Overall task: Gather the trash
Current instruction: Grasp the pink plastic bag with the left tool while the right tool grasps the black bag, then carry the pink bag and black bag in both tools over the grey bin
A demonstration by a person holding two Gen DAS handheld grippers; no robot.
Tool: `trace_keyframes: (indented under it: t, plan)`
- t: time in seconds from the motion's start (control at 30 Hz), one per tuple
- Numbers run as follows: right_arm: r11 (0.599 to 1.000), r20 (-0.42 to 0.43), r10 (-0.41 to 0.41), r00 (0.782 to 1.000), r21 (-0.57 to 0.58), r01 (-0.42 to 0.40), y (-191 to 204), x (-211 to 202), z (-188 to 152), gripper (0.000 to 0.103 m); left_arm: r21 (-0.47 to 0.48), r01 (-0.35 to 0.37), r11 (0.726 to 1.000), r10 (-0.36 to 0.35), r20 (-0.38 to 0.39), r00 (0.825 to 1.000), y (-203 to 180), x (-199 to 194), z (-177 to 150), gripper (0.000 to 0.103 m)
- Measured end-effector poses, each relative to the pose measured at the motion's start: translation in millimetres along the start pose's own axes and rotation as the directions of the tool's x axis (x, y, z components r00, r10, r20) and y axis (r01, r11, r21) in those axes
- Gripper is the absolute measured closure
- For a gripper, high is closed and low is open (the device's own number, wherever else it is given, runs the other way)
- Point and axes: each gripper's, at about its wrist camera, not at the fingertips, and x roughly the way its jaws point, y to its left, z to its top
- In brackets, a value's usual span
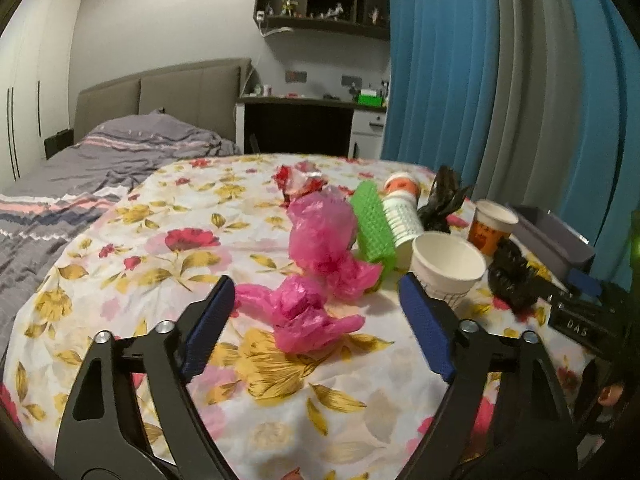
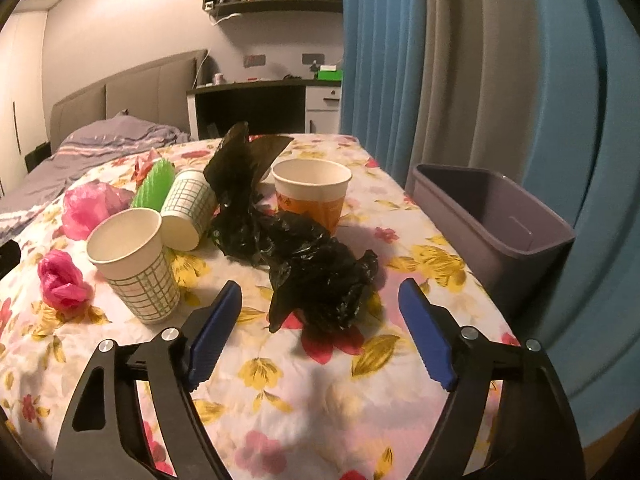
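purple bin (image 2: pixel 496 216) cut off by left view's edge; 2 grippers empty.

Left tool (image 1: pixel 316 312) wide apart, crumpled pink bag (image 1: pixel 304 316) between fingers, floral cloth (image 1: pixel 160 248)

Left wrist view: purple bin (image 1: pixel 552 236) at right edge, only part of its rim and one wall visible; interior not seen. Dark device (image 1: pixel 580 328) at lower right, lettering too blurred to read, body cut by the frame edge. Black bag (image 1: pixel 512 280) partly hidden behind the white cup (image 1: pixel 448 268). Grid-pattern cup (image 1: pixel 402 220) lying down, its near side covered by the green mesh piece (image 1: pixel 372 224). Shelf figurines (image 1: pixel 332 8) at upper centre too small to identify.

Right wrist view: orange cup (image 2: pixel 316 196), lower left hidden by the black bag (image 2: pixel 304 256); print illegible. Red wrapper (image 2: pixel 145 164) mostly hidden behind the green piece (image 2: pixel 156 186). Bin (image 2: pixel 492 220) base out of sight below the table edge.
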Motion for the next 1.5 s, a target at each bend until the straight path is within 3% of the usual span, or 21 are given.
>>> trace_keyframes:
  t: [0.17, 0.3, 0.4, 0.53, 0.63, 0.77, 1.13, 1.33, 1.5]
  plan:
    - [1.000, -0.048, 0.010, 0.999, -0.011, -0.011, 0, 16, 2, 0.035, 0.010, 0.012, 1.000, -0.011, -0.114, 0.993, 6, 25, 0, 0.031]
    - [1.000, -0.090, 0.023, 0.996, -0.017, -0.024, 0, 27, 2, 0.052, 0.003, 0.013, 1.000, -0.012, -0.206, 0.979, 7, 47, -4, 0.044]
    - [0.999, -0.117, 0.035, 0.993, -0.003, -0.035, -3, 32, 2, 0.065, -0.048, 0.045, 0.998, -0.056, -0.264, 0.963, 13, 59, -9, 0.056]
    - [0.999, -0.127, 0.046, 0.991, -0.004, -0.047, -3, 35, 2, 0.088, -0.092, 0.063, 0.994, -0.087, -0.288, 0.954, 17, 66, -13, 0.069]
    - [0.999, -0.113, 0.048, 0.992, -0.010, -0.050, -3, 32, 2, 0.098, -0.106, 0.076, 0.991, -0.104, -0.284, 0.953, 19, 64, -14, 0.073]
    - [0.998, -0.069, 0.058, 0.996, -0.007, -0.059, -8, 21, 2, 0.101, -0.121, 0.071, 0.990, -0.101, -0.264, 0.959, 22, 59, -13, 0.076]
    - [0.996, 0.100, 0.070, 0.993, 0.043, -0.074, -35, -30, 12, 0.101, -0.101, 0.112, 0.989, -0.121, -0.090, 0.988, 8, 4, 13, 0.078]
    - [0.992, 0.161, 0.086, 0.983, 0.082, -0.101, -53, -54, 20, 0.101, -0.034, 0.184, 0.982, -0.185, -0.013, 0.983, -26, -21, 34, 0.078]
    - [0.989, 0.224, 0.070, 0.972, 0.114, -0.098, -73, -78, 27, 0.101, 0.048, 0.266, 0.963, -0.267, 0.018, 0.964, -71, -30, 54, 0.078]
